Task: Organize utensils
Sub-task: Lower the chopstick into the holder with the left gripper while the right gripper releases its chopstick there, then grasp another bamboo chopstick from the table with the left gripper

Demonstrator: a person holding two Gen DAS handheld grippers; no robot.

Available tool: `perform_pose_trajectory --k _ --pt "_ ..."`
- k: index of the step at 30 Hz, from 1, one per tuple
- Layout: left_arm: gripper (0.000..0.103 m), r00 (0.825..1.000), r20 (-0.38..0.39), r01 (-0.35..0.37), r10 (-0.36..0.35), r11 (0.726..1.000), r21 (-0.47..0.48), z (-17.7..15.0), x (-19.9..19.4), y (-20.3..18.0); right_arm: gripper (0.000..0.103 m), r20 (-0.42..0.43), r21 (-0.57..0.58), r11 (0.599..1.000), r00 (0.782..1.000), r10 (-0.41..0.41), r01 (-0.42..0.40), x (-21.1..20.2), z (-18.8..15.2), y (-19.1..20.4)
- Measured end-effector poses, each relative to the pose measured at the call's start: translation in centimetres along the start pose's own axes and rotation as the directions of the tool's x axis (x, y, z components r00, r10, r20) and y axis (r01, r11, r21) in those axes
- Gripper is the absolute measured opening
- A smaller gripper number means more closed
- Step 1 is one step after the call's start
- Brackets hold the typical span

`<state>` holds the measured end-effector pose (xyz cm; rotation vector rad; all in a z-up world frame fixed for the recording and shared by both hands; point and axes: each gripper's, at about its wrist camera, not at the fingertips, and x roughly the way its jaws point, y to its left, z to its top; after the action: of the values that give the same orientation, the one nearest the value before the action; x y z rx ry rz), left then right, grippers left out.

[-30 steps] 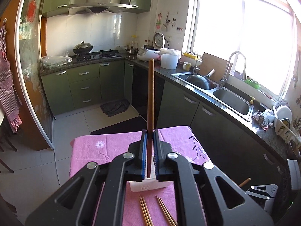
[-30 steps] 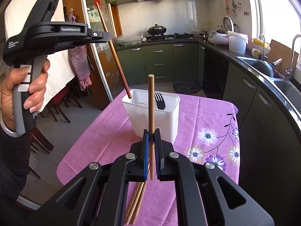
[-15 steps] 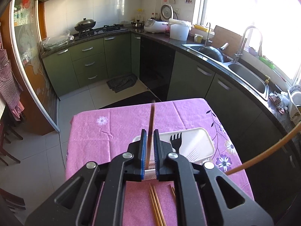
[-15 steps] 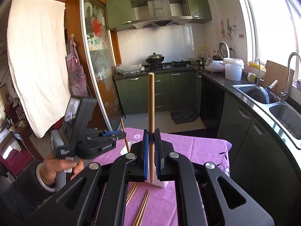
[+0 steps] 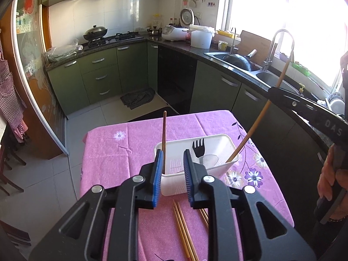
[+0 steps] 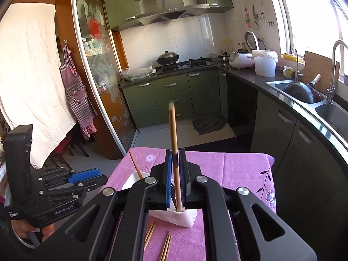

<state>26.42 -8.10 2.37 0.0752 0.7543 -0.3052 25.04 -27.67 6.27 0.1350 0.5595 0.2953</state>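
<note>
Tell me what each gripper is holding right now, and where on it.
Left gripper: nothing; its jaws have just been opening, the dark chopstick standing free in the white basket. Right gripper: shut on a light chopstick, around its lower half.

White plastic utensil holder (image 5: 217, 163) stood on the pink floral tablecloth — rectangular, open-topped, with slotted walls. Inside it a black fork (image 5: 198, 149) stood tines up near the middle, with a pale rounded utensil, too blurred to identify, just beside it. A dark brown chopstick (image 5: 164, 137) stood nearly upright in the holder's left end, lower part inside. A lighter bamboo chopstick (image 5: 256, 126) leaned steeply, its tip at the holder's right corner and its upper part angled away to the right. Several loose bamboo chopsticks (image 5: 182, 228) lay flat on the cloth in front of the holder — some paired, roughly parallel.
</note>
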Motion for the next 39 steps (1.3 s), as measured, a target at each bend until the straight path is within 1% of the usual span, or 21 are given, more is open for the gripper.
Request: perform_pose_trajectory --k 4,7,8,11,14,15,17,19,21,24,27,29,32,39 --pt "0.021 1.0 -0.013 0.002 -0.002 1.0 0.016 -1.0 -0.7 -0.3 0.01 0.001 0.001 1.0 1.0 0.004 -0.004 0.1 -0.2 0.0" --pt "0.021 1.0 -0.028 0.011 -0.01 1.0 0.023 -2.1 -1.1 -0.5 0.01 0.022 -0.014 1.0 1.0 0.017 -0.017 -1.3 -0.4 0.6" --pt "0.022 0.999 -0.031 0.012 -0.011 1.0 0.024 -2.6 -1.3 -0.6 0.013 0.031 -0.018 1.0 0.999 0.02 -0.019 -2.0 -0.7 0.8" --pt "0.022 0.998 -0.056 0.018 -0.017 1.0 0.014 -4.2 -1.3 -0.4 0.015 0.048 -0.037 0.999 0.998 0.028 -0.026 -4.2 -2.0 1.1" --pt "0.022 0.995 -0.099 0.013 -0.013 1.0 0.0 -6.2 -0.7 -0.3 0.016 0.057 -0.058 0.998 0.998 0.009 -0.006 -6.3 -3.9 1.3" --pt "0.022 0.993 -0.114 0.006 -0.007 1.0 -0.002 -6.9 -0.3 -0.2 0.017 0.05 -0.058 0.998 0.999 0.006 -0.003 -6.7 -4.6 1.1" --pt "0.023 0.988 -0.154 -0.008 0.007 1.0 -0.006 -8.5 0.8 -0.2 0.024 0.023 -0.05 0.999 1.0 -0.001 0.002 -7.1 -6.5 0.5" --pt "0.022 0.978 -0.208 -0.018 0.014 1.0 -0.014 -10.1 2.5 -0.2 0.025 -0.03 -0.048 0.999 0.999 -0.017 0.015 -6.5 -8.5 0.0" --pt "0.022 0.963 -0.27 -0.023 0.018 1.0 -0.015 -11.5 4.5 -0.4 0.025 -0.092 -0.043 0.999 0.995 -0.031 0.027 -5.4 -10.8 -0.9" --pt "0.022 0.935 -0.353 -0.043 0.034 0.999 -0.017 -13.2 7.7 -0.7 0.025 -0.183 -0.017 0.999 0.982 -0.037 0.034 -3.2 -14.2 -2.3" --pt "0.022 0.909 -0.415 -0.048 0.028 0.998 -0.038 -14.1 10.2 -0.8 0.025 -0.242 0.005 0.999 0.97 -0.035 0.038 -1.6 -16.6 -3.5" --pt "0.022 0.898 -0.438 -0.054 0.03 0.998 -0.042 -14.3 11.2 -0.9 0.025 -0.269 0.013 0.999 0.962 -0.033 0.038 -0.7 -17.5 -4.0" --pt "0.022 0.886 -0.461 -0.059 0.039 0.998 -0.03 -14.5 12.0 -1.4 0.025 -0.29 0.021 0.999 0.956 -0.03 0.038 0.1 -18.4 -4.6" --pt "0.018 0.859 -0.508 -0.079 0.066 0.997 -0.003 -15.2 13.4 -2.0 0.028 -0.308 0.024 1.0 0.951 -0.008 0.016 1.3 -18.3 -4.8"
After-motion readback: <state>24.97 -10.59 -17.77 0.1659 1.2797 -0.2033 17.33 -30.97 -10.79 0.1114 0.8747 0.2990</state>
